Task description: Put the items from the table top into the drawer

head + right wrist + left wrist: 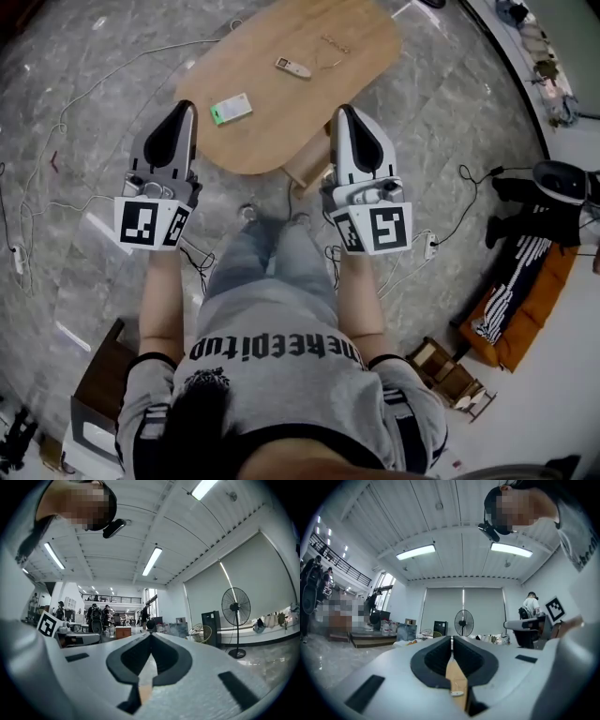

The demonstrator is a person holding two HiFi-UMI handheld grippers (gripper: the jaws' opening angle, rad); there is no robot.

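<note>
A rounded wooden table (281,131) stands ahead of me in the head view. On it lie a green and white card (231,109), a small remote-like stick (292,67) and a thin loop of cord (331,53). My left gripper (186,106) is at the table's near left edge, close to the card; its jaws are shut with nothing between them (452,639). My right gripper (344,110) hovers at the table's near right edge, also shut and empty (150,637). Both point level, out over the room. A wooden part (305,169) shows under the table's near edge; no drawer is clearly visible.
Cables (56,202) trail over the marble floor on both sides. An orange bag (525,309) and a wooden crate (450,375) are at the right, a wooden stool (98,384) at the lower left. A standing fan (236,616) and people show far off.
</note>
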